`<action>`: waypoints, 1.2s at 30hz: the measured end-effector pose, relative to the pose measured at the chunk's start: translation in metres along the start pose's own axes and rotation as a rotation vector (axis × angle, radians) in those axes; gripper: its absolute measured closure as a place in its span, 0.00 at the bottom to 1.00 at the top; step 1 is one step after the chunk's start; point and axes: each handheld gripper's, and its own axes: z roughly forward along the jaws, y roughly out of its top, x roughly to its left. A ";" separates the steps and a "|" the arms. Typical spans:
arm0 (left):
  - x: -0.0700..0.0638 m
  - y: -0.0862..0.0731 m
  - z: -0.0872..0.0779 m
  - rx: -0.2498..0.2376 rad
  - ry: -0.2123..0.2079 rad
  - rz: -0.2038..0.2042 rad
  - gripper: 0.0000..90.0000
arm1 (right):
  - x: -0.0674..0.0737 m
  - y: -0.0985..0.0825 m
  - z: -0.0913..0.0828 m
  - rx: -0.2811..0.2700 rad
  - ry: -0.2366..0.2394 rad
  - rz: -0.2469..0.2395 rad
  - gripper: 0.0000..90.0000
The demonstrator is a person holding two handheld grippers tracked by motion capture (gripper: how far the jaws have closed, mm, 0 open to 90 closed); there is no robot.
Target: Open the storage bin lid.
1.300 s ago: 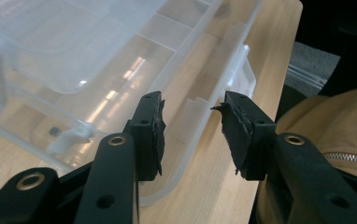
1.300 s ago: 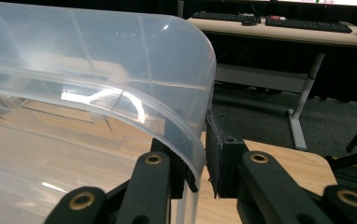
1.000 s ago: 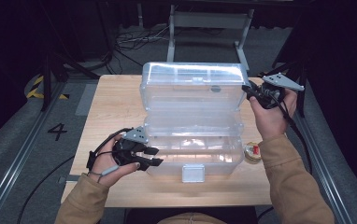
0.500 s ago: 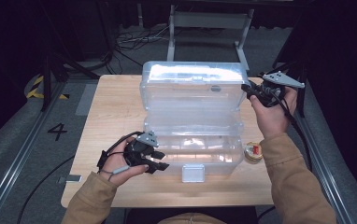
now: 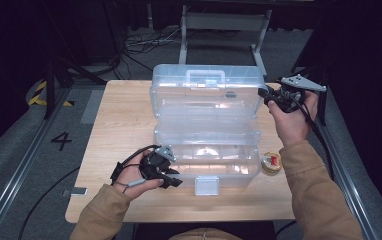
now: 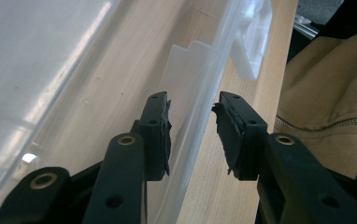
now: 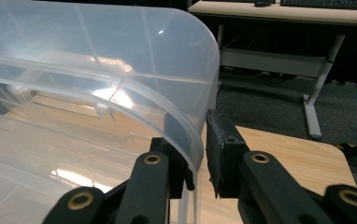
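A clear plastic box stands on the wooden table with its lid raised upright at the back. My left gripper is at the base's front left corner. In the left gripper view its jaws straddle the box's front wall. They have just been closing, and a small gap still shows beside each pad. My right gripper is at the lid's right edge. In the right gripper view it is shut on the lid's curved rim.
A white latch hangs on the box's front. A small round object with a red mark lies on the table right of the box. A metal frame stands behind the table, and cables trail on the dark floor.
My left hand has moved right along the box front and lower, and its jaws have narrowed around the front wall. The right hand and the lid have stayed put.
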 end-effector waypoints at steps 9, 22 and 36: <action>0.001 -0.003 0.001 0.053 0.046 -0.013 0.81 | -0.002 0.001 0.003 0.005 0.008 0.012 0.87; 0.002 -0.006 0.001 0.068 0.059 -0.029 0.83 | -0.005 0.006 0.012 0.020 0.003 0.024 0.88; 0.002 -0.006 0.001 0.065 0.064 -0.007 0.84 | -0.010 0.013 0.029 0.054 -0.007 0.020 0.88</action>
